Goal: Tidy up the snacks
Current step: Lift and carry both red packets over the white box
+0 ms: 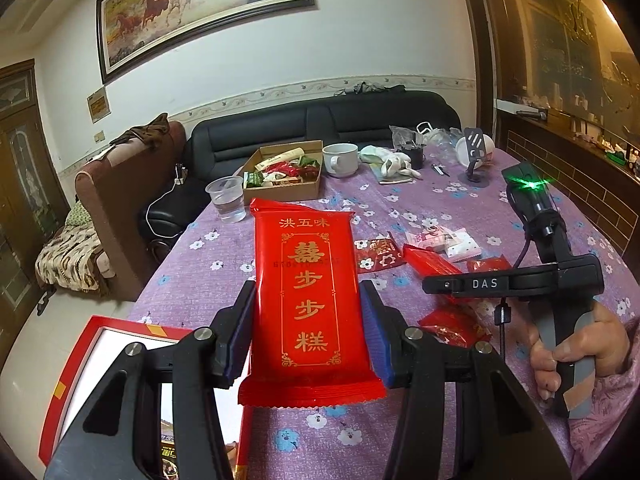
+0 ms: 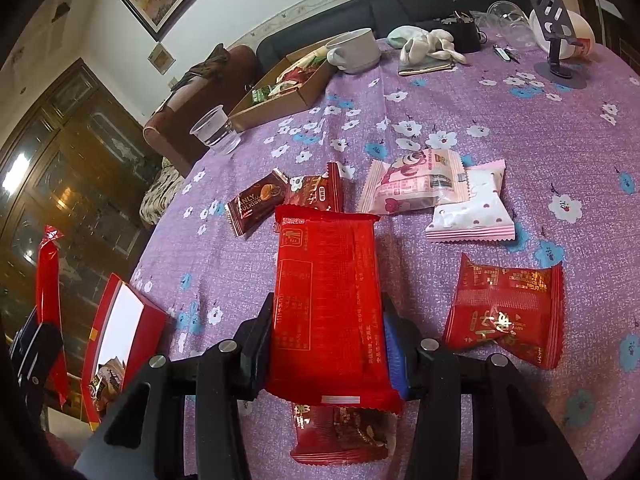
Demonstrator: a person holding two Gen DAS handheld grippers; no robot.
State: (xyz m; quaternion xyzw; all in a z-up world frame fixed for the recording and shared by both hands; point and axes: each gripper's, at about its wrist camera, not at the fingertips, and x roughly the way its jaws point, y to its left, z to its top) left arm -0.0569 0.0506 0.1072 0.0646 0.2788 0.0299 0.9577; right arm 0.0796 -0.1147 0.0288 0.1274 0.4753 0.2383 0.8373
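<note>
Distance to the red gift box [image 1: 80, 344] decides my next move: it lies open at the table's near-left edge, just left of my left gripper [image 1: 308, 336], which clamps a long red cake packet [image 1: 310, 280] by its sides, long axis running straight ahead along the fingers. My right gripper [image 2: 326, 344] grips a second red packet [image 2: 328, 300] the same way, farther from the box. Both wrappers look like glossy crinkled film with serrated end seals, probably slippery on the floral tablecloth [image 2: 480, 128].
</note>
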